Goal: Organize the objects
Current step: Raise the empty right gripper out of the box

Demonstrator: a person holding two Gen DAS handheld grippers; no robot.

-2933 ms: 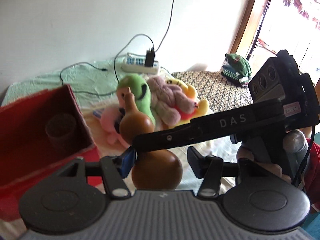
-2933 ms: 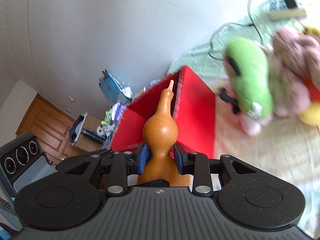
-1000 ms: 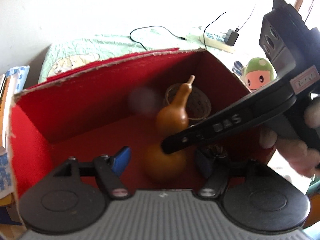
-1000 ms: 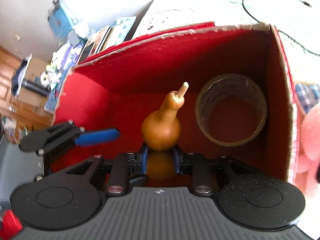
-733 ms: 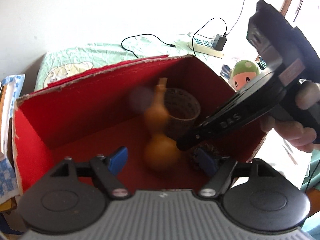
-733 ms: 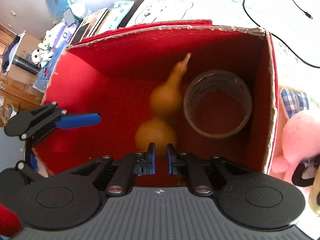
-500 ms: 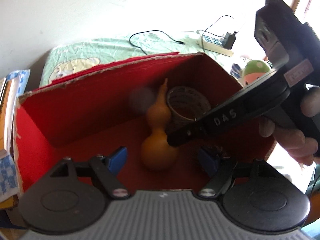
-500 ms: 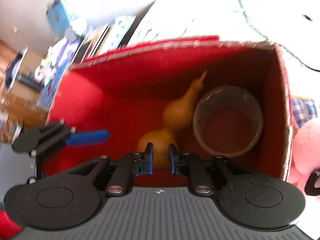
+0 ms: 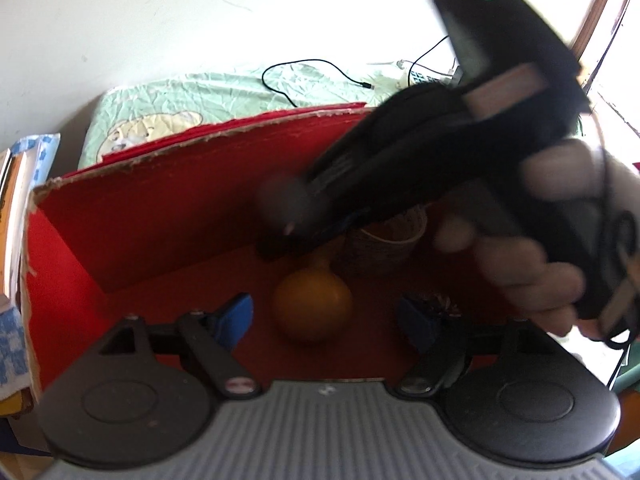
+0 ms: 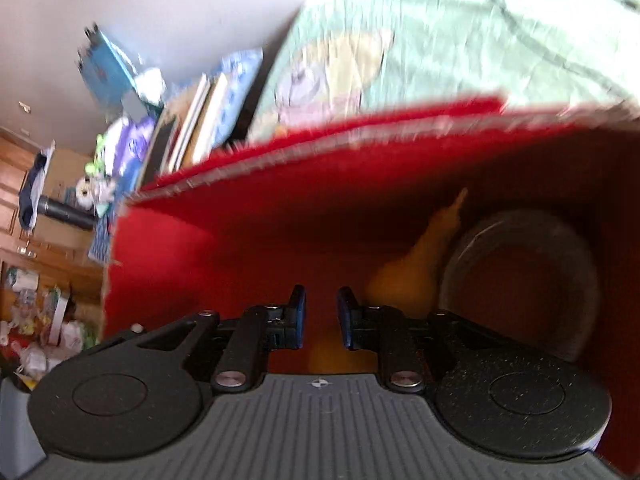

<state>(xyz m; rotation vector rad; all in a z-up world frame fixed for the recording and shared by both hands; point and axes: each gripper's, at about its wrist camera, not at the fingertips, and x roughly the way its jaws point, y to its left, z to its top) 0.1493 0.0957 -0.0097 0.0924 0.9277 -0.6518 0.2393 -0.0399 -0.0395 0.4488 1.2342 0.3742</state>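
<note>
- Sitting on the floor of the red box, lower centre of the left view: gourd, leaning on the tape roll.
- Closing on nothing: right gripper, gourd just right of its tips.
- Opening, nothing held: left gripper.
- Advising: lifting both straight up, avoiding nudging the gourd.
- Crowding the upper right: box rim; red floor at lower left is offering free room.

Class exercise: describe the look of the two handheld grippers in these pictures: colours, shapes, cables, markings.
Each gripper is black, with two round discs flanking a ribbed grey plate, and black linkages carrying blue finger pads. Left gripper; right gripper. Seen from the left wrist, the right one's black housing bears a pale label, blurred, and a black cable hangs by the hand.
</note>
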